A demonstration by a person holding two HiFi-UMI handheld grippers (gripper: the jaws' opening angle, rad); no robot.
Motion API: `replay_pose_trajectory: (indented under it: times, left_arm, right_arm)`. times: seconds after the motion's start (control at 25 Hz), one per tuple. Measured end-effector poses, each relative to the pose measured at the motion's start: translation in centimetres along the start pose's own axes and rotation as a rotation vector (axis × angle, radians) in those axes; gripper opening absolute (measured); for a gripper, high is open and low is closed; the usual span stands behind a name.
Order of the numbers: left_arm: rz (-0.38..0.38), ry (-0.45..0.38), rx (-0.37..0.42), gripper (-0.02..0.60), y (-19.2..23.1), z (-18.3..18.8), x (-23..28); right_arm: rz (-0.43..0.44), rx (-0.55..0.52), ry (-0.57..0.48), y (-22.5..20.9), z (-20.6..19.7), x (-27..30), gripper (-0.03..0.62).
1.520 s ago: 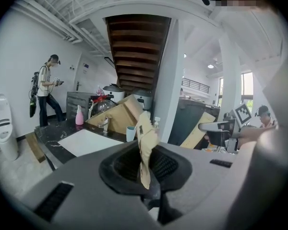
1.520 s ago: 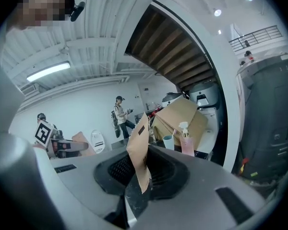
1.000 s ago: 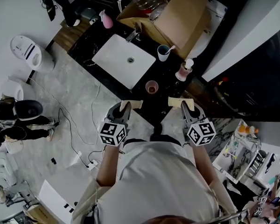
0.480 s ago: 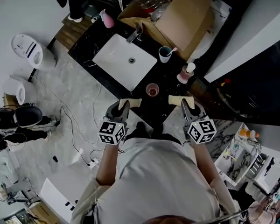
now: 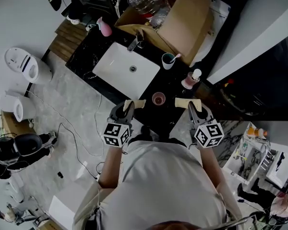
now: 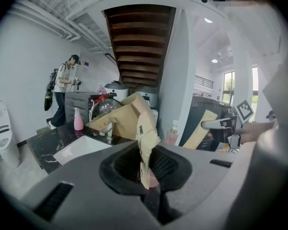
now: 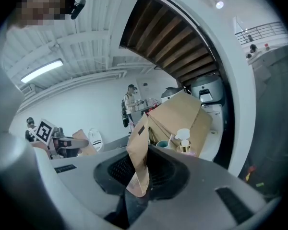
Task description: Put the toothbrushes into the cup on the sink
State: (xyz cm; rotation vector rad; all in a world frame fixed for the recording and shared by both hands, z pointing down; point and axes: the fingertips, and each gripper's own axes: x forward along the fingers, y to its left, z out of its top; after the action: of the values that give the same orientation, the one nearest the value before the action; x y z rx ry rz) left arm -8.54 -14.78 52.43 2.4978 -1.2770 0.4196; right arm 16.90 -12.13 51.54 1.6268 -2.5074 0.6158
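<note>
Left claw (image 5: 128,108) is nearly shut, pinching the left packet (image 5: 135,104), likely a toothbrush pack, its long axis crosswise. The pink cup (image 5: 158,98) stands just ahead between both claws, equally near. The teal cup (image 5: 168,60) is well beyond the pink cup. Right claw (image 5: 193,110) likewise pinches the right packet (image 5: 187,103). No print is readable.

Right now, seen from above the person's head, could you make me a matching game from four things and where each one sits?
Things
1. white rectangular sink basin
2. small pink round cup
3. big brown cardboard box
4. left-hand tan paper packet

Places
A. pinched in the left claw
B. behind the metal tap
C. near the black counter's front edge, left of the right claw
D. sunk into the counter, left of the pale blue cup

Pairs: 1-D, 2-C, 3-B, 4-A
</note>
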Motion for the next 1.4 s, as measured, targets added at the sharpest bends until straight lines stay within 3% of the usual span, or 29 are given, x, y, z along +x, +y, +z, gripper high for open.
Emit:
replay_pose_trajectory:
  times: [0.6,0.92,1.4]
  left_arm:
    - [-0.132,0.005,0.007,0.035,2.3,0.8,3.0]
    - [-0.137,0.008,-0.007,0.035,3.0,0.5,3.4]
    - [-0.079,0.013,-0.040,0.035,4.7,-0.7,2.0]
  right_arm:
    - [-0.117,-0.008,-0.010,0.7,1.3,1.7,0.071]
    - [-0.096,-0.046,0.005,1.3,2.3,3.3,0.071]
    - [0.002,-0.099,0.061,3.7,1.5,6.8,0.071]
